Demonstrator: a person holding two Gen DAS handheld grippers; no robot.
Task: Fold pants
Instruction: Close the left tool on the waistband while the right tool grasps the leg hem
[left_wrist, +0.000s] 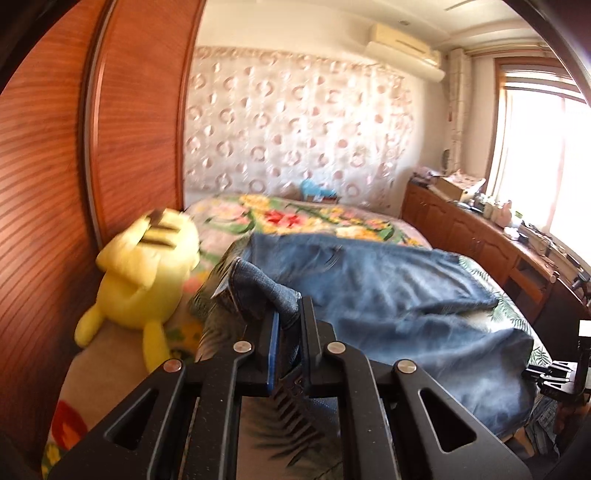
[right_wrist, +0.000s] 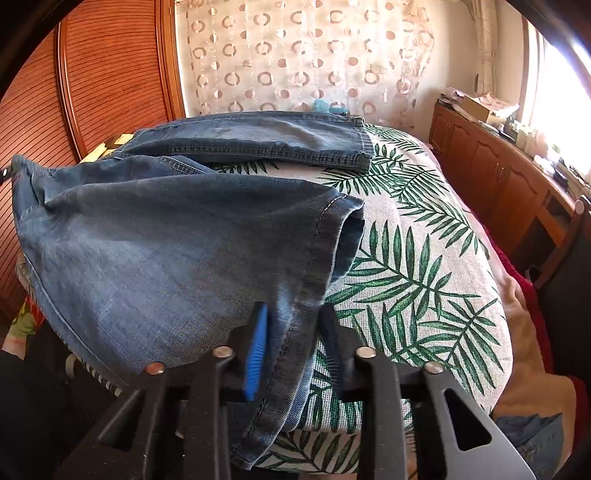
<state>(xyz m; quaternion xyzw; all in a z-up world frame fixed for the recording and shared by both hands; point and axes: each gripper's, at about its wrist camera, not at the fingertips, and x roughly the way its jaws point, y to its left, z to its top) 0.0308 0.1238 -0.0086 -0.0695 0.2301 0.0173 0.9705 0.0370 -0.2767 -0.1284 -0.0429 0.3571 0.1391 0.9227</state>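
Both legs of the jeans (right_wrist: 166, 236) run left-right.

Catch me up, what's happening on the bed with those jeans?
A person is working a pair of blue jeans on the leaf-print cover with two handheld claws. The left claw is shut on a bunched fold of denim, raised off the bed. The right claw straddles the hem of the near leg; its jaws look not fully closed. The far leg lies flat. No fold is finished yet.
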